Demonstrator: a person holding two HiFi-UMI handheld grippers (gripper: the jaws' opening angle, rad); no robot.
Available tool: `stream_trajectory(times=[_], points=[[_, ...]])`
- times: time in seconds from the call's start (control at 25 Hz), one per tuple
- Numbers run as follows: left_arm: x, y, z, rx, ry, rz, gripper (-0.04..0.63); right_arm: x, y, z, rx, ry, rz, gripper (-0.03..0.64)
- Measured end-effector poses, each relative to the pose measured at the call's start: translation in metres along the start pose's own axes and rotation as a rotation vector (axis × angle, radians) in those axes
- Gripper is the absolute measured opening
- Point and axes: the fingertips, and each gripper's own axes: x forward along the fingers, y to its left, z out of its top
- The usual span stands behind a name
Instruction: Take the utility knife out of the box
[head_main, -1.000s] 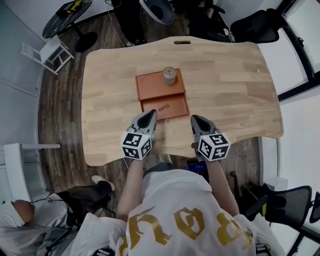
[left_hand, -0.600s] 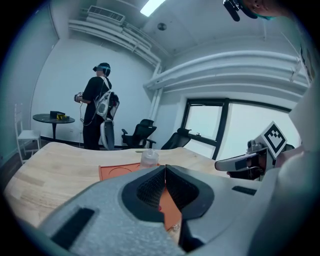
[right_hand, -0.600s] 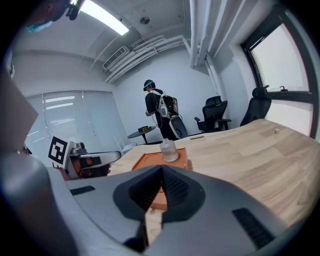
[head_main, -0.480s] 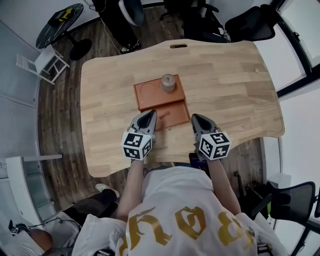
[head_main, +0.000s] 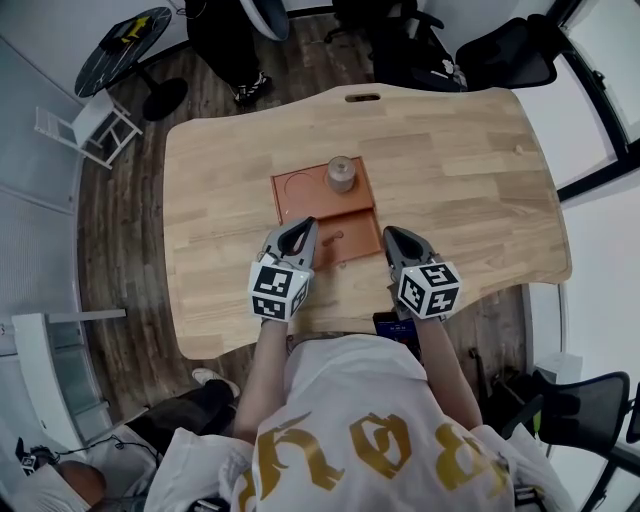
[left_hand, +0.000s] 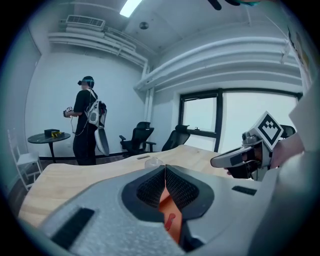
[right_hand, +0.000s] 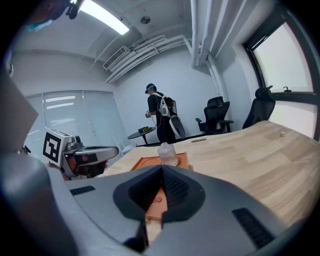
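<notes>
An orange box (head_main: 322, 192) lies on the wooden table (head_main: 450, 170), with a clear jar (head_main: 342, 174) standing on its far part. In its near open compartment lies a small orange utility knife (head_main: 331, 238), which also shows below the pads in the left gripper view (left_hand: 170, 220). My left gripper (head_main: 306, 226) is shut and empty, its tip over the box's near left corner. My right gripper (head_main: 391, 236) is shut and empty too, just right of the box's near corner. The right gripper view shows the box (right_hand: 150, 162) and the jar (right_hand: 167, 153) ahead.
A person (left_hand: 87, 120) with a backpack stands beyond the table's far end by a small round table (head_main: 128, 40). Office chairs (head_main: 505, 55) stand at the far right. The table's front edge runs just behind both grippers.
The box now lies slightly nearer both grippers in the head view, and the left tip overlaps its near corner. Both grippers stay shut. The person behind the table has shifted.
</notes>
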Motion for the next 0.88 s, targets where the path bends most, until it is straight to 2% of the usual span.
stream_trajectory(times=[0.36,0.88], points=[[0.008,0.009,-0.012,-0.057,0.021,0.005,0.011,0.013,0.005,-0.005,-0.012,0.029,0.035,0.011],[0.034,0.022,-0.027,-0.079,0.071,-0.008,0.011,0.035,-0.011,-0.012,-0.011,0.074,0.032,0.011]])
